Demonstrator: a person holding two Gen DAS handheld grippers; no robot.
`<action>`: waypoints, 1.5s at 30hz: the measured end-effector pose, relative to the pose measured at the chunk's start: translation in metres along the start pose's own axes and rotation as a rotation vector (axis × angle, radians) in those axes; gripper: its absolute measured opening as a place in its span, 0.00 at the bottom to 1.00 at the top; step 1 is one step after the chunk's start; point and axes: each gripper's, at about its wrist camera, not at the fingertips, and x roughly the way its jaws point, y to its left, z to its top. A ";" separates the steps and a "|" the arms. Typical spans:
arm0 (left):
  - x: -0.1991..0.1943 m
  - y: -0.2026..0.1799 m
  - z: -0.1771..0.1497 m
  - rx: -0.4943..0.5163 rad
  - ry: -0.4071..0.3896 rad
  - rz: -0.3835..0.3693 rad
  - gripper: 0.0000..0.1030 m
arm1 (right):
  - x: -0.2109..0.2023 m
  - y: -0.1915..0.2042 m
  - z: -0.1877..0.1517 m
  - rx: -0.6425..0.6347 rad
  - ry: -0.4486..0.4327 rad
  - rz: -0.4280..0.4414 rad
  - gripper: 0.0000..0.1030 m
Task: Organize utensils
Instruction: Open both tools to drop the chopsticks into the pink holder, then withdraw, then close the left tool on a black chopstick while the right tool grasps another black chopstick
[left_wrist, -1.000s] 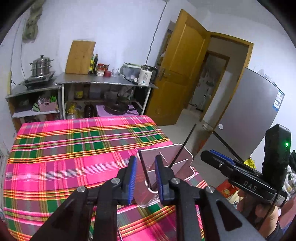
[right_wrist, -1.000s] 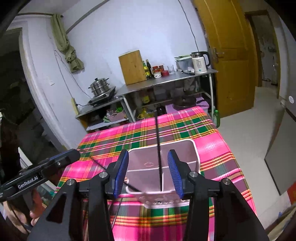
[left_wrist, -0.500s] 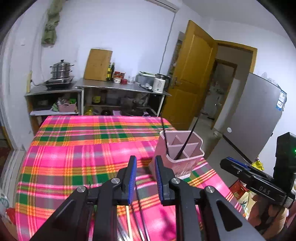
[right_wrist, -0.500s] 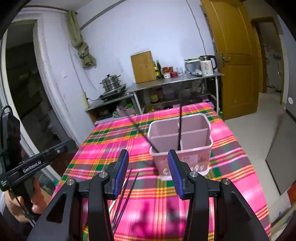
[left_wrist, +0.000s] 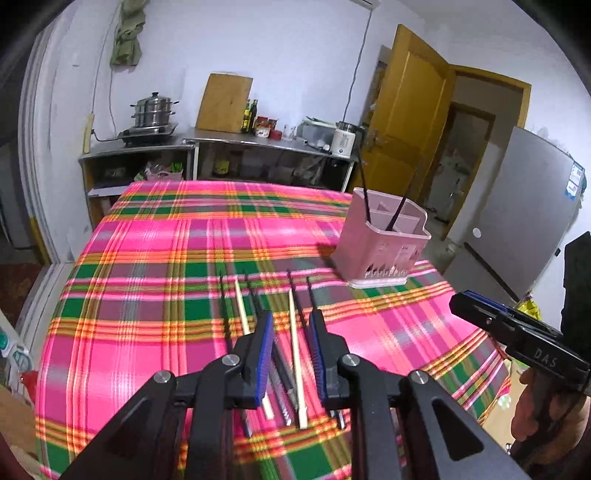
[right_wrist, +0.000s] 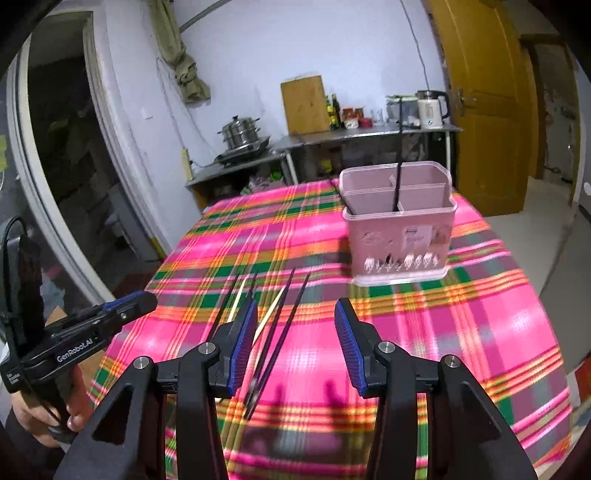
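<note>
A pink utensil holder (left_wrist: 382, 242) stands on the plaid tablecloth with two black chopsticks (left_wrist: 400, 206) upright in it; it also shows in the right wrist view (right_wrist: 400, 240). Several chopsticks, black and pale wooden (left_wrist: 295, 354), lie loose on the cloth in front. My left gripper (left_wrist: 291, 354) is open and empty, hovering low over these chopsticks. My right gripper (right_wrist: 295, 343) is open and empty, above the cloth just right of the loose chopsticks (right_wrist: 275, 328).
The table (left_wrist: 147, 258) drops off at its right and near edges. A metal counter (left_wrist: 258, 142) with a pot, cutting board, bottles and kettle stands behind. A yellow door (left_wrist: 406, 125) and grey fridge (left_wrist: 517, 214) are to the right.
Both grippers have pulled back from the holder and come down toward the loose chopsticks. The left jaws have opened a little wider.
</note>
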 end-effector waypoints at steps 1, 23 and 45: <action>0.000 0.001 -0.004 -0.002 0.007 0.001 0.19 | 0.001 0.002 -0.005 -0.003 0.008 0.004 0.44; 0.047 0.048 -0.026 -0.083 0.101 0.066 0.19 | 0.060 0.009 -0.032 0.003 0.156 -0.010 0.44; 0.146 0.078 -0.001 -0.087 0.178 0.077 0.19 | 0.175 0.002 -0.013 -0.016 0.256 -0.093 0.29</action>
